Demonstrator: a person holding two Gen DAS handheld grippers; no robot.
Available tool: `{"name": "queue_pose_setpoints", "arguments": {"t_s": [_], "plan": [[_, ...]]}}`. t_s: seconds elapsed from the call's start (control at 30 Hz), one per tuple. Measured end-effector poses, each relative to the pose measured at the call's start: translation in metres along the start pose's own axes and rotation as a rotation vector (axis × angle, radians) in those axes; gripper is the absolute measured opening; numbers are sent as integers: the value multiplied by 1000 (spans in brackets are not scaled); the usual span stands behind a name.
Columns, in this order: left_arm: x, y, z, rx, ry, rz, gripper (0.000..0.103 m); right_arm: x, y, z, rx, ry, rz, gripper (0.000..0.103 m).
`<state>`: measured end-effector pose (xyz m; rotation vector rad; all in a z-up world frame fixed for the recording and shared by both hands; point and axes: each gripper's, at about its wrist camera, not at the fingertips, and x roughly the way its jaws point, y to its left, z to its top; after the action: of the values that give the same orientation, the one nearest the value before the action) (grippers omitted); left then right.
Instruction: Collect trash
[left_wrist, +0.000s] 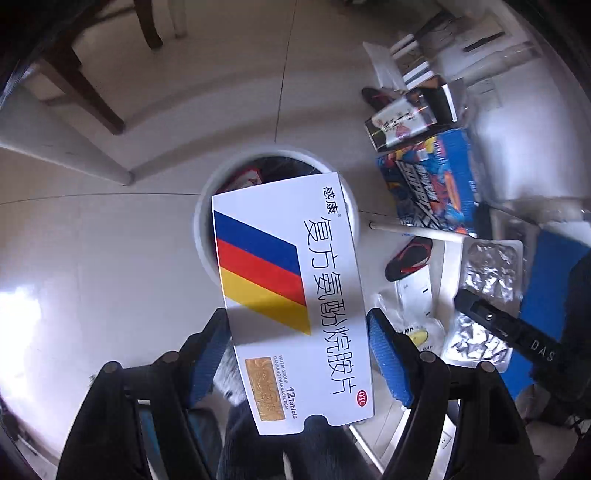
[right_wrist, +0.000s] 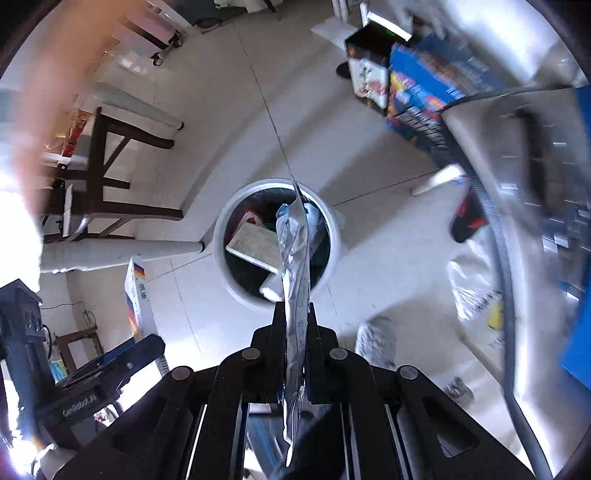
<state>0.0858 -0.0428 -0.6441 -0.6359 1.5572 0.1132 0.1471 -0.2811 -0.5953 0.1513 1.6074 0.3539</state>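
Clearly both tongs are loaded and aimed steeply down at the floor. The left gripper (left_wrist: 299, 354) has its blue pads (left_wrist: 389, 360) pressed against the 2 long edges of a flattened white pill box (left_wrist: 291, 295) with blue, red and yellow stripes, so it is gripping that box across its width. The right gripper (right_wrist: 297, 328) is clamped tight on a crinkled silver foil blister sheet (right_wrist: 295, 266), held edge-on so it hangs forward like a blade.

Past both tips sits the round white trash bin (right_wrist: 334, 240) on the tiled floor (left_wrist: 110, 258), already holding a white carton and other scraps. In the left wrist view the box covers most of the bin's mouth; in the right wrist view the foil's free end lies over the opening.

To finish well, I would judge each piece should be centred over the mouth before letting go, since the wide box could catch on the rim. Release the foil first, as it is light and may drift. More foil sheets (left_wrist: 491, 269) and a colourful blue box (left_wrist: 432, 184) lie on the floor to the right of the bin.
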Motion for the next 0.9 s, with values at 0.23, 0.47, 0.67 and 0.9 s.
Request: {"name": "queue_pose_setpoints", "arguments": {"t_s": [0.23, 0.47, 0.67, 0.9], "plan": [[62, 29, 22, 31, 0, 78, 96, 133, -6, 38, -25, 57, 83, 8], [62, 52, 21, 10, -46, 154, 103, 195, -7, 58, -38, 120, 102, 39], [36, 46, -6, -6, -89, 263, 103, 179, -1, 57, -81, 86, 40, 100], [-28, 26, -52, -40, -113, 354, 103, 109, 32, 26, -245, 13, -208, 103]]}}
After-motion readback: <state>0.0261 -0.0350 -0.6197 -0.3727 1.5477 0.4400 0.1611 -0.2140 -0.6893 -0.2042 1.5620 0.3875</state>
